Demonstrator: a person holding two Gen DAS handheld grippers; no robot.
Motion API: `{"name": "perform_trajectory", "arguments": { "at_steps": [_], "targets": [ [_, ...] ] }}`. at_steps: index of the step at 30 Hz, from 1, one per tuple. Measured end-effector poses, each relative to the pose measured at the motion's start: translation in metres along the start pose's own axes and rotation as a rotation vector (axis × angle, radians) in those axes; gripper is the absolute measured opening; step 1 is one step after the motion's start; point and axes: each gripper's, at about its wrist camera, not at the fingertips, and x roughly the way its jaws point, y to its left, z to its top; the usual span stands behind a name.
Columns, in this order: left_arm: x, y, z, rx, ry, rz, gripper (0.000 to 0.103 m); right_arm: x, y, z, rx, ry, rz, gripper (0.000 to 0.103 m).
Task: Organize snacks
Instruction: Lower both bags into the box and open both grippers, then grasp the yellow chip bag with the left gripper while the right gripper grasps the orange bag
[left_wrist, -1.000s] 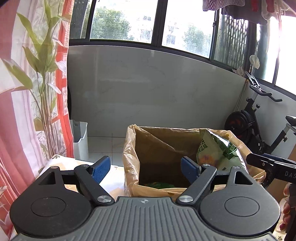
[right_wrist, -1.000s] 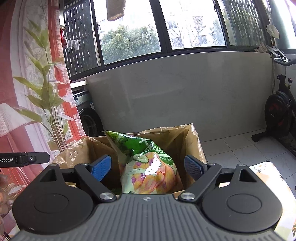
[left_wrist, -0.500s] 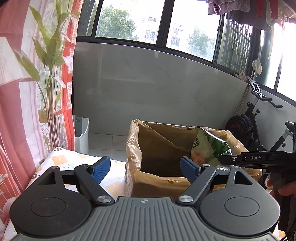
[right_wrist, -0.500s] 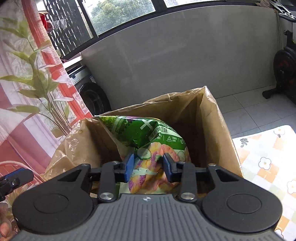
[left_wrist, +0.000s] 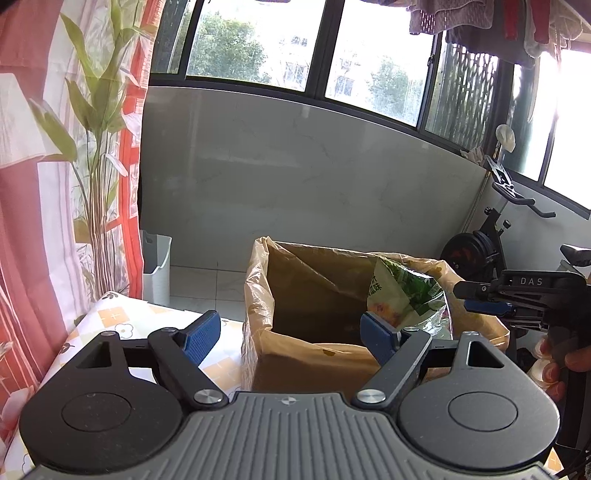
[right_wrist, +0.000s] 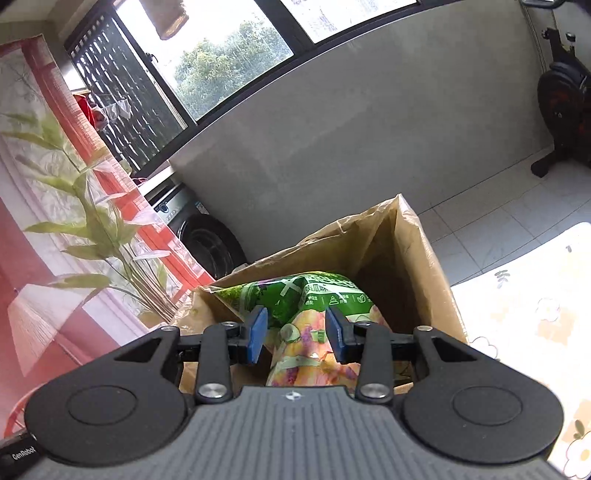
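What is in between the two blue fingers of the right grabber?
The green snack bag, standing in the lined cardboard box, sits between the right gripper fingers; the right wrist view shows it.

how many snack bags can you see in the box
1: a green bag standing in the lined box, with the right tongs around it. The box's dark bottom may hide others.

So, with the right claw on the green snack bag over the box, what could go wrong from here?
1. The right claw pinches only a narrow fold of the green snack bag; the glossy film could slip.
2. The bag leans on the box's plastic liner, which might snag or pull.
3. The left claw hangs open near the box and could bump it.
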Motion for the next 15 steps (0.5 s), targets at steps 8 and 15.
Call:
{"name": "perform_trajectory", "arguments": {
  "at_steps": [8, 15],
  "targets": [
    [-0.013, 0.022, -0.028, 0.008, 0.039, -0.053, 0.084, -0.049, 0.019, -0.033, -0.367, -0.076, -0.02, 0.039],
    [-0.009, 0.03, -0.056, 0.006, 0.11, -0.039, 0.084, -0.063, 0.026, -0.085, -0.449, -0.054, -0.01, 0.069]
  ]
}}
